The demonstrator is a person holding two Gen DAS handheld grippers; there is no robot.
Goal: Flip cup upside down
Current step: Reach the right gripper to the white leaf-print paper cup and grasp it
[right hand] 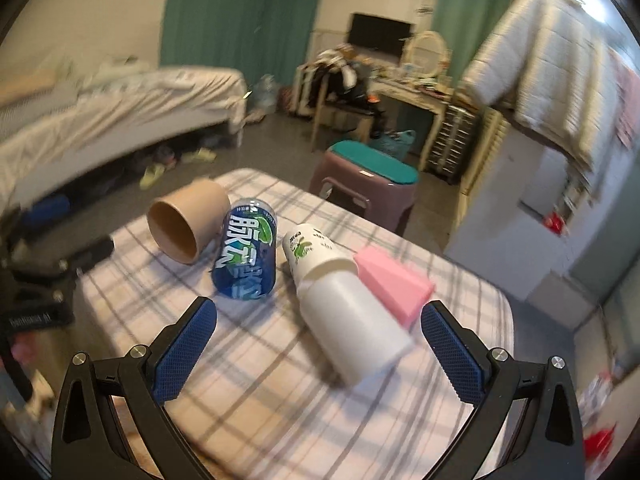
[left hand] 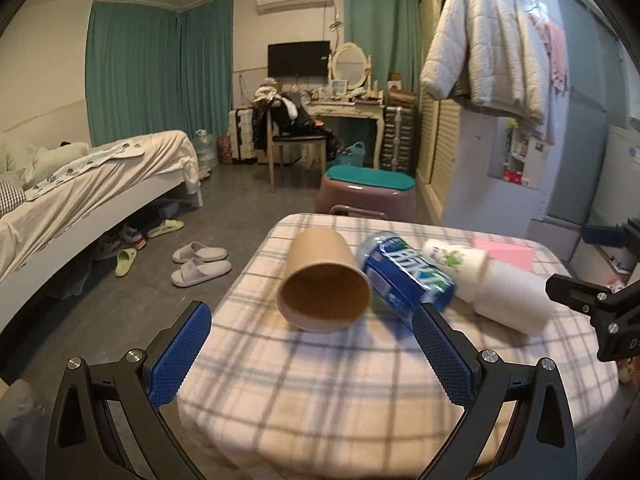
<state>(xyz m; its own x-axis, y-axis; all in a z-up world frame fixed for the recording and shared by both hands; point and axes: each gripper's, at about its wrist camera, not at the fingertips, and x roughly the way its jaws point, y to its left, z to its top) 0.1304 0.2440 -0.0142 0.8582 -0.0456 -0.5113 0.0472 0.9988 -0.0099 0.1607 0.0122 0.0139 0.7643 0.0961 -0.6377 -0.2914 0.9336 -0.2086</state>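
The brown paper cup (left hand: 324,280) lies on its side near the checked table's (left hand: 360,380) left edge, mouth toward the wide-open, empty left gripper (left hand: 312,354), which is nearer (the right gripper (right hand: 319,354), equally open and empty, faces the white cups (right hand: 344,300)).

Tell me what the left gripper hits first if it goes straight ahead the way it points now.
Most likely the brown paper cup, lying on its side on the checked tablecloth with its open mouth facing the open left gripper. The blue can lies just right of that line. Depth is uncertain.
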